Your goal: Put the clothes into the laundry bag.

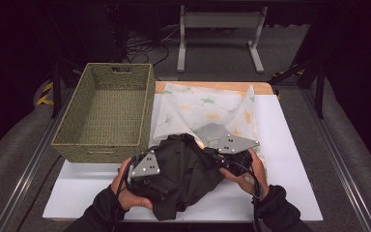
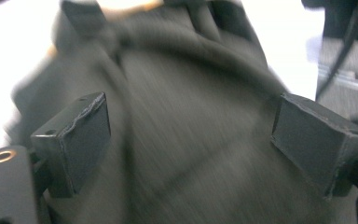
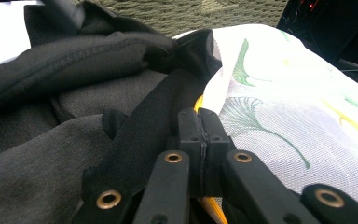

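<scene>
The crumpled dark grey-black cloth garment [image 1: 183,171] lay half inside the white leaf-printed mesh bag [image 1: 207,112], just ahead of both claws. The right gripper [image 3: 199,122] was clamped on the bag's opening edge, its jaws pressed together. The left gripper [image 2: 191,135] stood wide open over the garment, gripping nothing. Bagging looked partly done; the woven green wicker basket [image 1: 107,145] beyond the left gripper held nothing.

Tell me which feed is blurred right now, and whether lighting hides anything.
Left gripper view: motion blur smears the dark garment; the jaw pads stay fairly crisp. Right gripper view: sharp on the garment's stitching, patterned cloth bright but readable. High view: evenly lit white table, black surroundings, garment folds hard to separate.
</scene>
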